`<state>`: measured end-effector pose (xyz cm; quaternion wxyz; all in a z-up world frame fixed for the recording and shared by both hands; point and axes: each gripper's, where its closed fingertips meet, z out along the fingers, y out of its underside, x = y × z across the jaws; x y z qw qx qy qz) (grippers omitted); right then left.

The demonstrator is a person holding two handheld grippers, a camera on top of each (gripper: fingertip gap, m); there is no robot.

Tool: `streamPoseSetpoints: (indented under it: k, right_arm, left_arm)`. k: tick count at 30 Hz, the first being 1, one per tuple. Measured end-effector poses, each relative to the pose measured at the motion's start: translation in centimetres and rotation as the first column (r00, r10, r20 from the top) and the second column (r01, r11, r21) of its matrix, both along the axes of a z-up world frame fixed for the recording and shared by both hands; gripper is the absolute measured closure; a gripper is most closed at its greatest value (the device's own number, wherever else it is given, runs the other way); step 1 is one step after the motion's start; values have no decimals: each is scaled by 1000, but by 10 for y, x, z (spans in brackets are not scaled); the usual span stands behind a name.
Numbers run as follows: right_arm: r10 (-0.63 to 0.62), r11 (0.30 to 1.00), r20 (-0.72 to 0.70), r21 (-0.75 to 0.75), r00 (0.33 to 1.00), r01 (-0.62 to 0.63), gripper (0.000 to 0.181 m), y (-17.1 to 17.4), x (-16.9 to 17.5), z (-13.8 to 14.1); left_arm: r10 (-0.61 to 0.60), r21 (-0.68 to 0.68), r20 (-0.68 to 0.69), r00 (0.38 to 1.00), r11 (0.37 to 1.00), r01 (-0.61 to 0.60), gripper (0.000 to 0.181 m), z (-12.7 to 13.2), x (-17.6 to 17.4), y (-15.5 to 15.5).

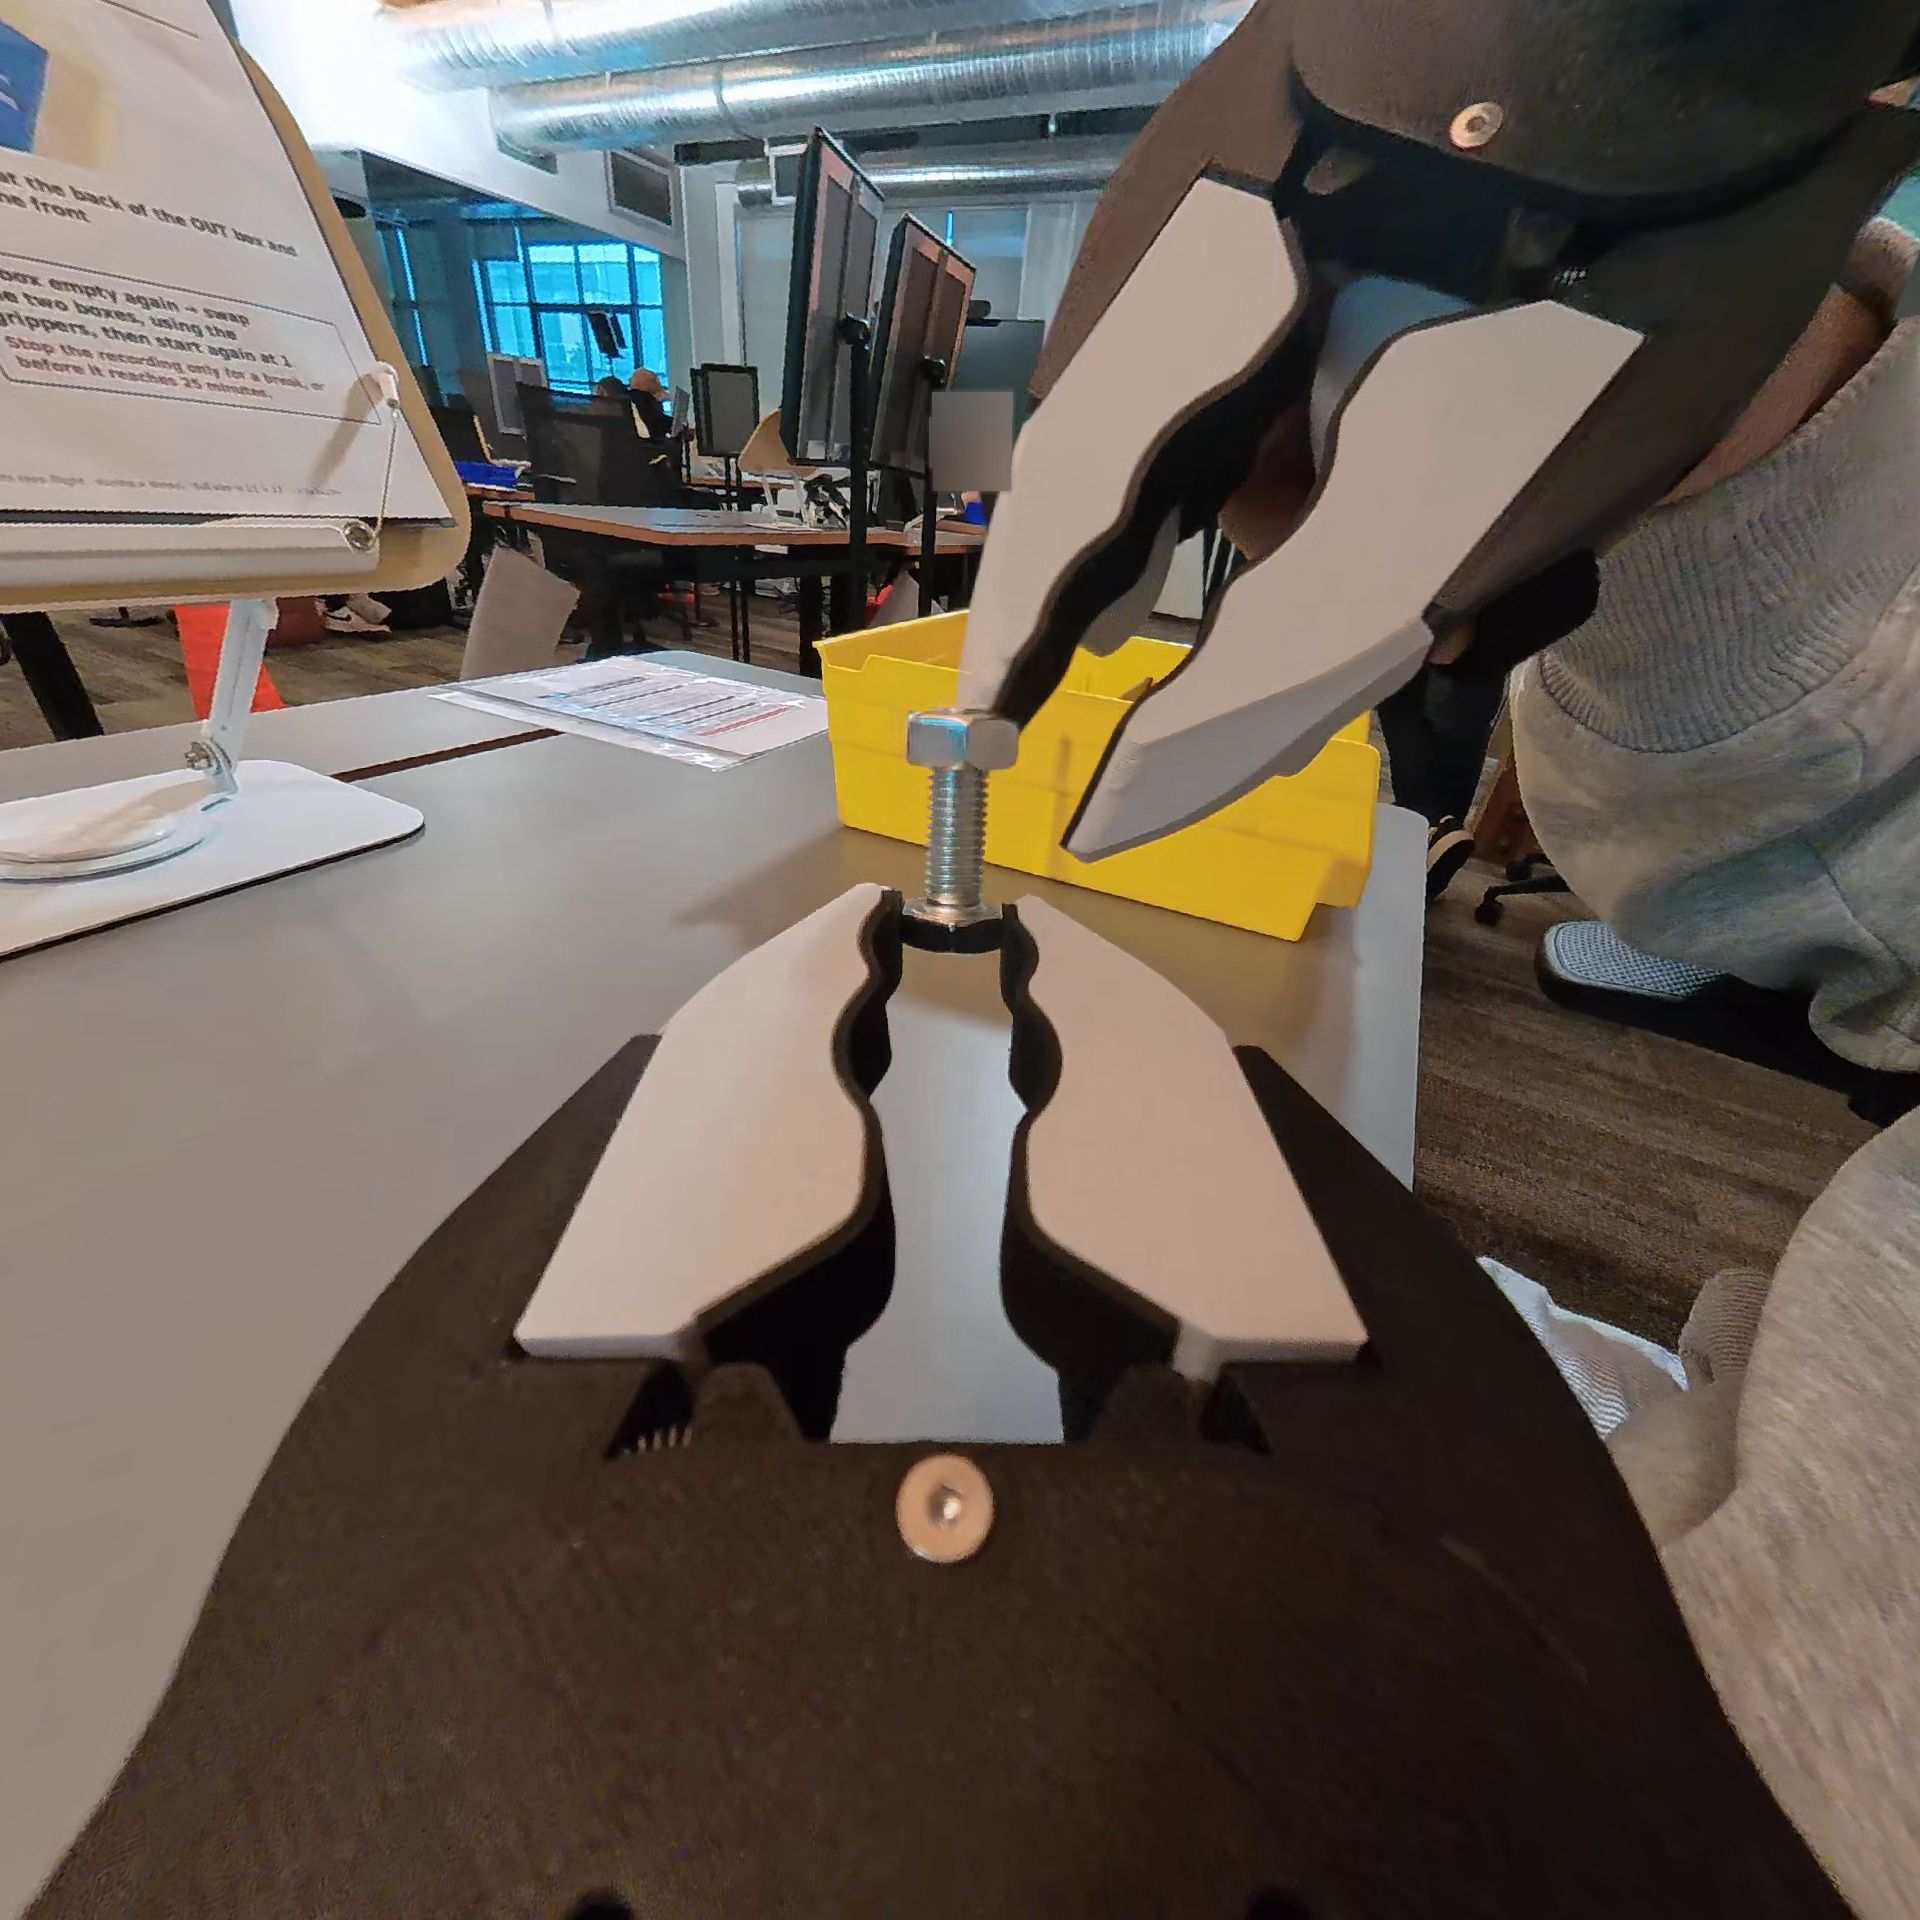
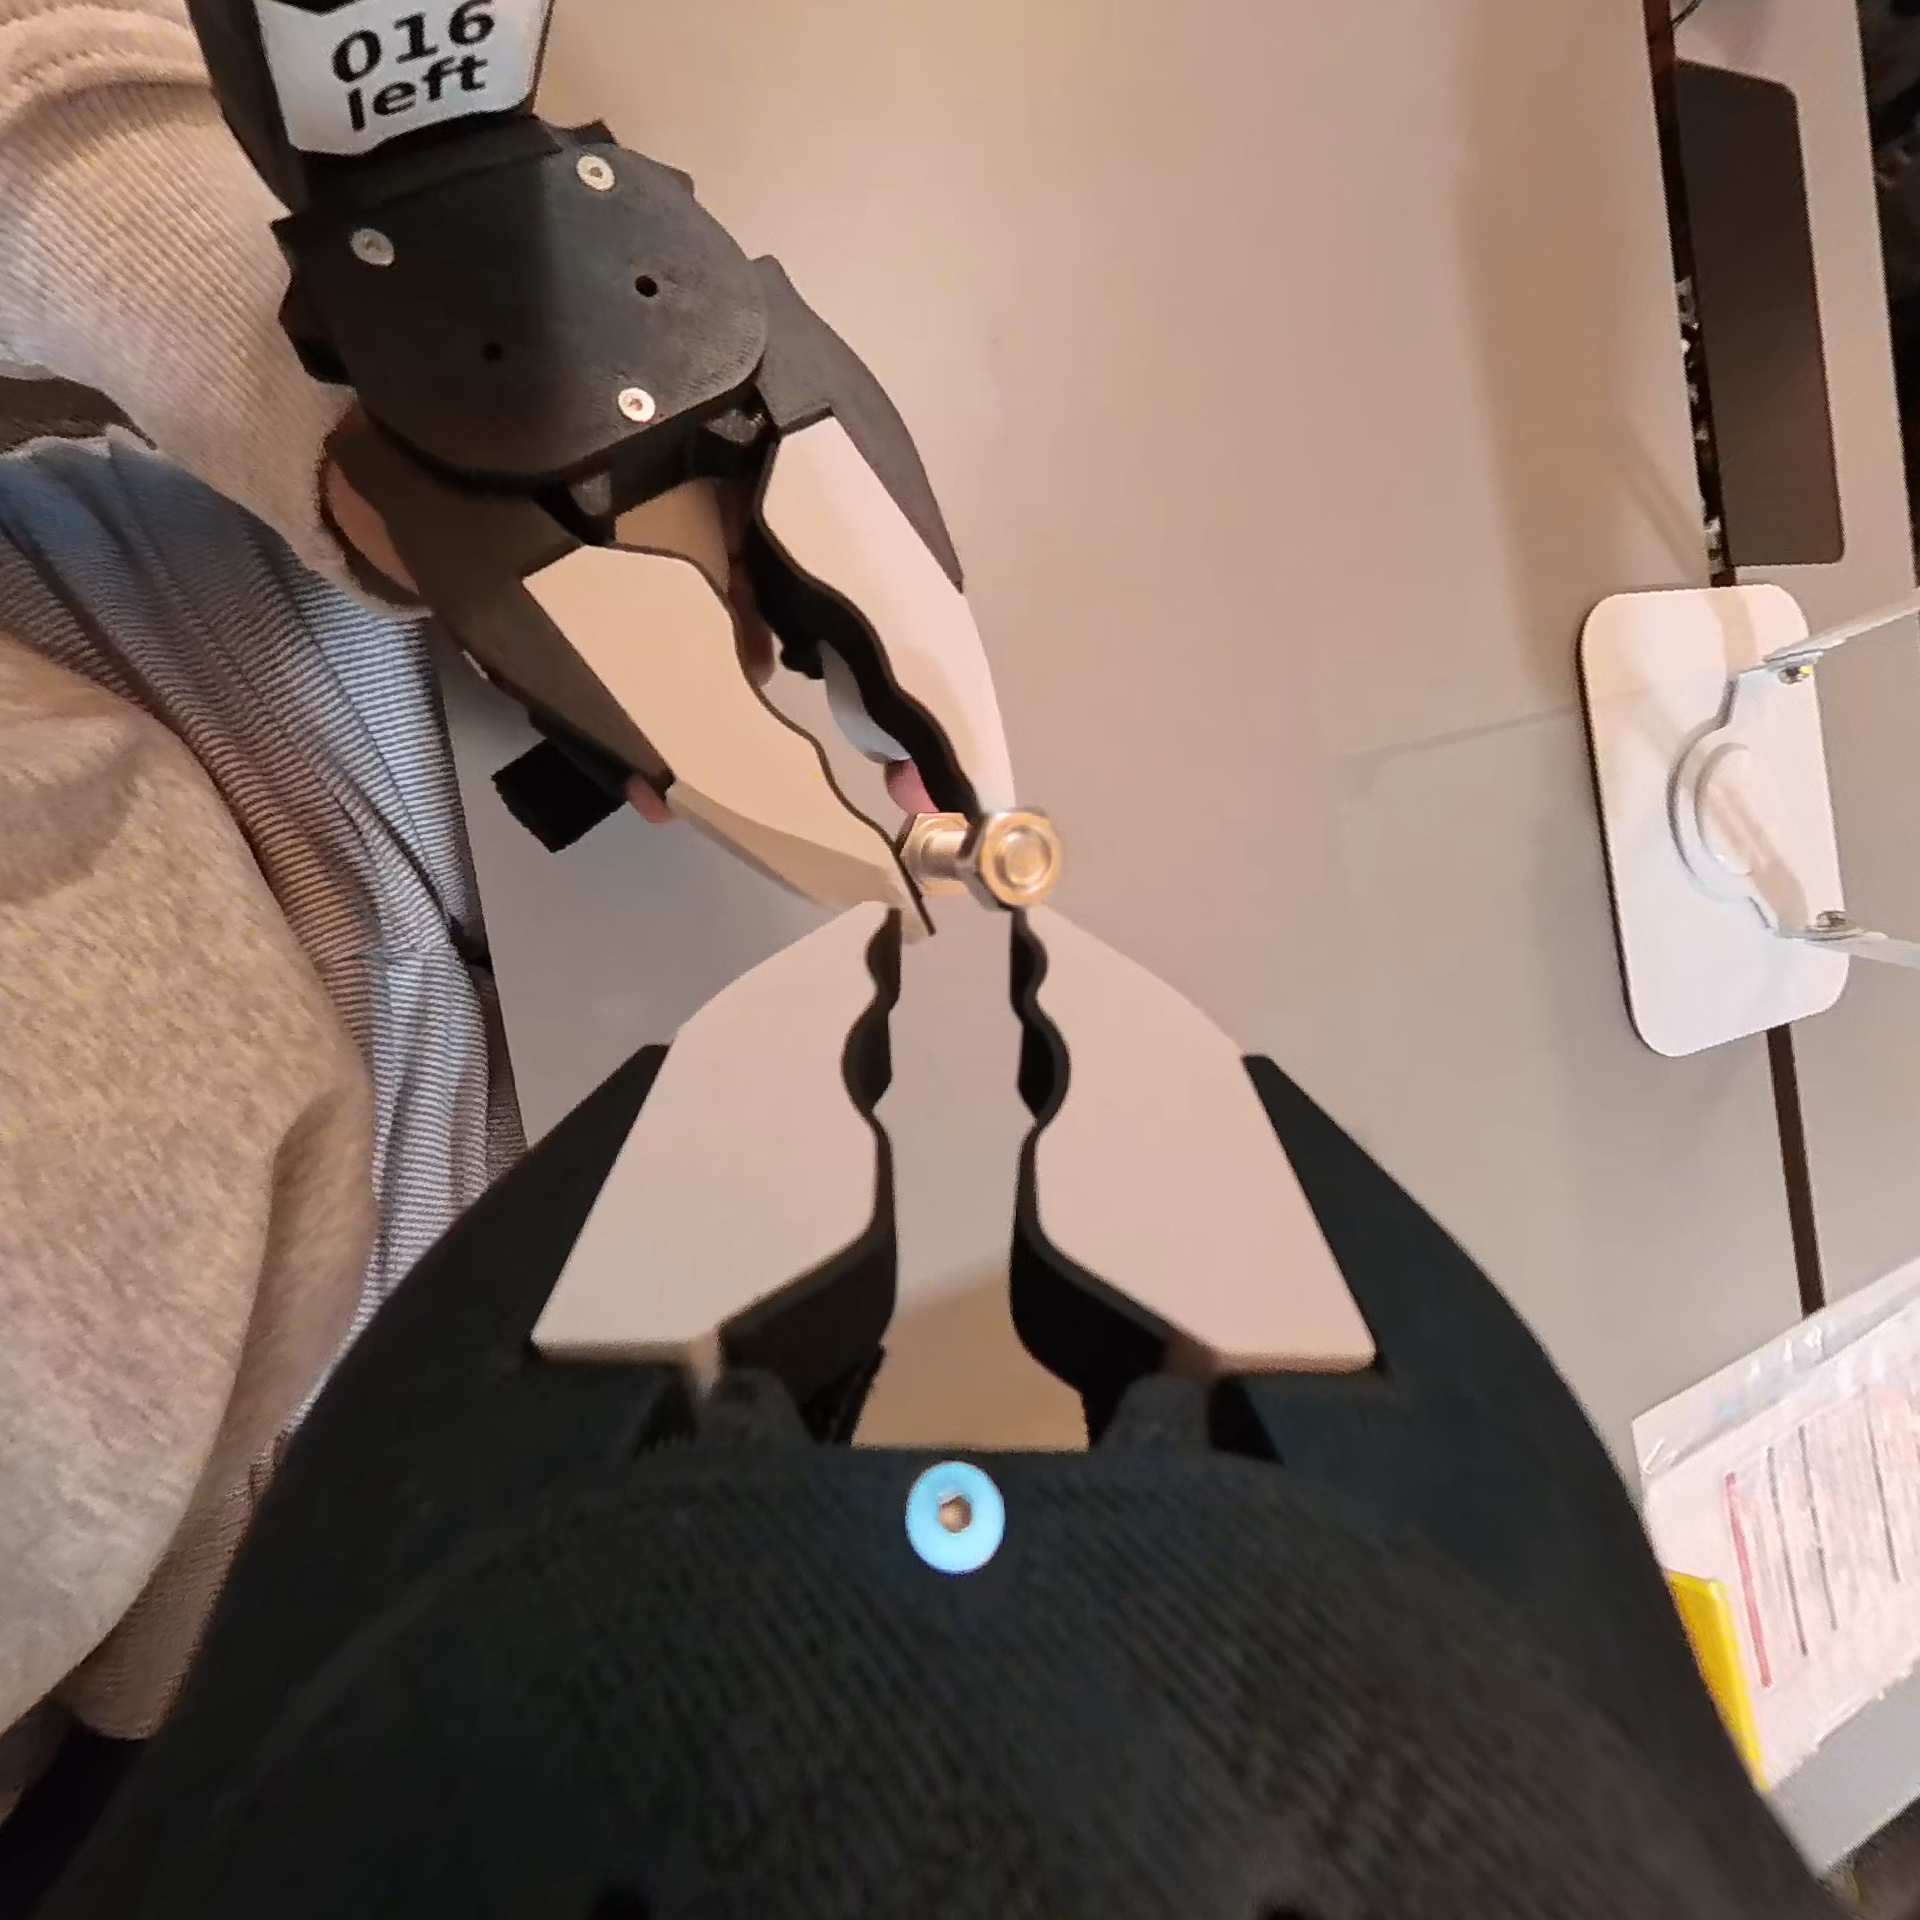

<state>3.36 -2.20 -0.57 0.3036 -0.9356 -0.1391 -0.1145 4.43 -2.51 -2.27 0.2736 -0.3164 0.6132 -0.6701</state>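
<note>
Left tongs (image 1: pixel 951 914), white-labelled, clamp upright bolt (image 1: pixel 954 831); right tongs (image 1: pixel 1034 777), apart, seemingly touch its top.

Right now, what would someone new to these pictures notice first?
A shiny bolt standing upright, its lower end clamped in the left gripper at centre. The right gripper reaches down from the upper right, open, one fingertip on the bolt's top. A yellow bin sits on the table behind.

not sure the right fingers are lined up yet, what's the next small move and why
Probably shift the right gripper sideways until the bolt head sits between its fingers. They stand open and only one fingertip touches the head, while the left gripper is shut on the nut, holding the hex bolt upright.
</note>
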Motion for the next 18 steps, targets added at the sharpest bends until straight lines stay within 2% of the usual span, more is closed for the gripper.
streamPoseSetpoints:
  k: [1, 7, 18]
  right_arm:
    - [-1, 1000, -4, 5, 1000, 1, 160, 1, 0, 0]
    - [5, 999, -31, 32, 1000, -4, 152, 7, 0, -2]
    - [81, 993, -7, 90, 997, -80, 155, 17, -12, 2]
  left_arm:
    - [-1, 1, 1, 1000, 1000, 1, 162, 0, 0, 0]
    - [-19, 25, 0, 1000, 1000, 19, 162, -3, -2, -5]
    - [-31, 51, 7, 999, 998, 31, 162, -4, -4, -10]
